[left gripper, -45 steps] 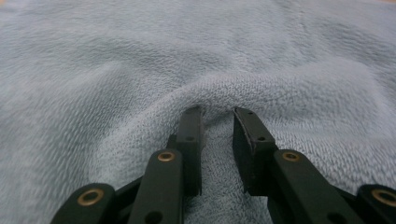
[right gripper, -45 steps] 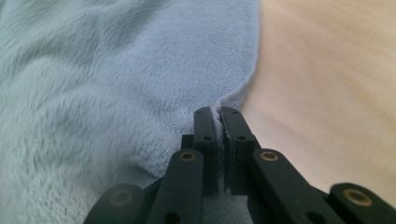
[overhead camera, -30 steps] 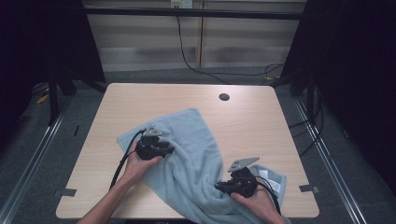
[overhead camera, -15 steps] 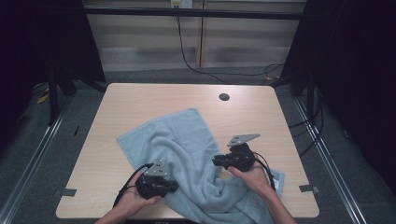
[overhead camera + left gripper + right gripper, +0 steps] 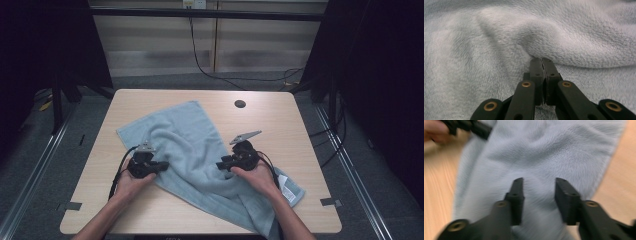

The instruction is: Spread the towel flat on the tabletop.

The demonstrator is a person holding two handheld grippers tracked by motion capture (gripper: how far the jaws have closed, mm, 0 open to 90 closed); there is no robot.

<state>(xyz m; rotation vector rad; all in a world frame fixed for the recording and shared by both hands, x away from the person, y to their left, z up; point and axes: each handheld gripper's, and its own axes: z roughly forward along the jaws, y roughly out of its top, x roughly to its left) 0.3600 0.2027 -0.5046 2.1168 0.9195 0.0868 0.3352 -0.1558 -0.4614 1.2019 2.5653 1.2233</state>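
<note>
Since half a second ago the left gripper (image 5: 162,165) has travelled from the near edge of the worktop (image 5: 280,125) up and slightly right to the left border of the towel (image 5: 190,145). The right gripper (image 5: 220,164) has shifted only a little, remaining over the towel's right-hand part; the towel's outline is broadly unchanged.

Towel: light blue, rumpled, lying diagonally on the worktop from the far left toward the near right. Its near end reaches the near edge beside the person's right forearm. A white label (image 5: 285,186) shows on the near-right corner. A raised fold runs down the middle between the two grippers.

Left gripper: held in the left hand (image 5: 131,181), pointing right into the towel edge. In the left gripper view its fingers (image 5: 536,71) stand pressed together, tips buried at the foot of a fold of towel (image 5: 564,37). Cloth appears pinched between them, though the tips themselves are partly hidden by the pile.

Right gripper: held in the right hand (image 5: 257,176), pointing left. In the right gripper view the fingers (image 5: 516,197) stand well apart over the towel (image 5: 544,152), with nothing between them. That view is blurred. The left gripper (image 5: 477,128) shows at its far upper left.

A dark round hole (image 5: 240,104) sits in the worktop at the far right, well apart from the towel.
</note>
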